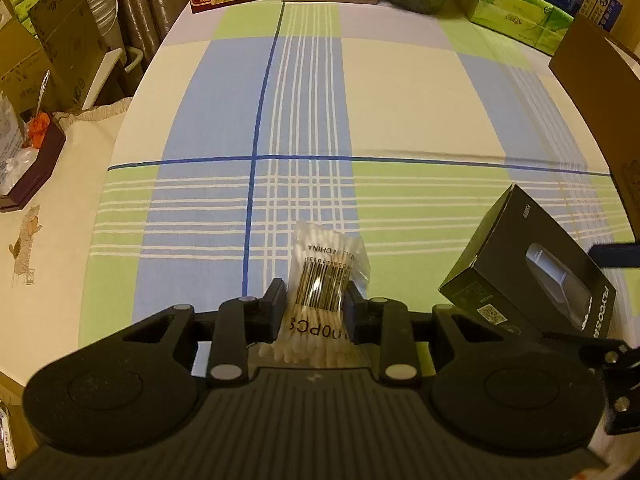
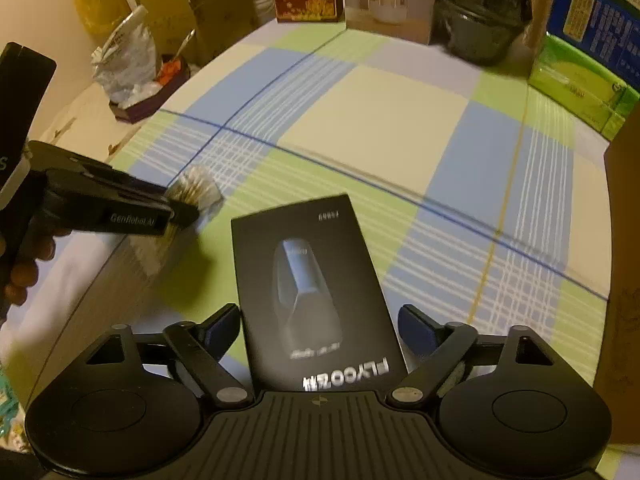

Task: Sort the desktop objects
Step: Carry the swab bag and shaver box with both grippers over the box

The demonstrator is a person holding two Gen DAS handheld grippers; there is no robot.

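The checked blue, green and cream tablecloth (image 1: 400,92) is covering the table, its far edge lined with boxes half cut off. The black rectangular cardboard box (image 2: 316,300) is sitting between the widely spread fingers of the right gripper (image 2: 320,320); blur is making it hard to tell whether the pads are touching its sides. Left of it, the left gripper (image 1: 314,300) is pinching the clear plastic bag of white cotton swabs (image 1: 326,276) above the near cloth, jaws nearly closed on it.
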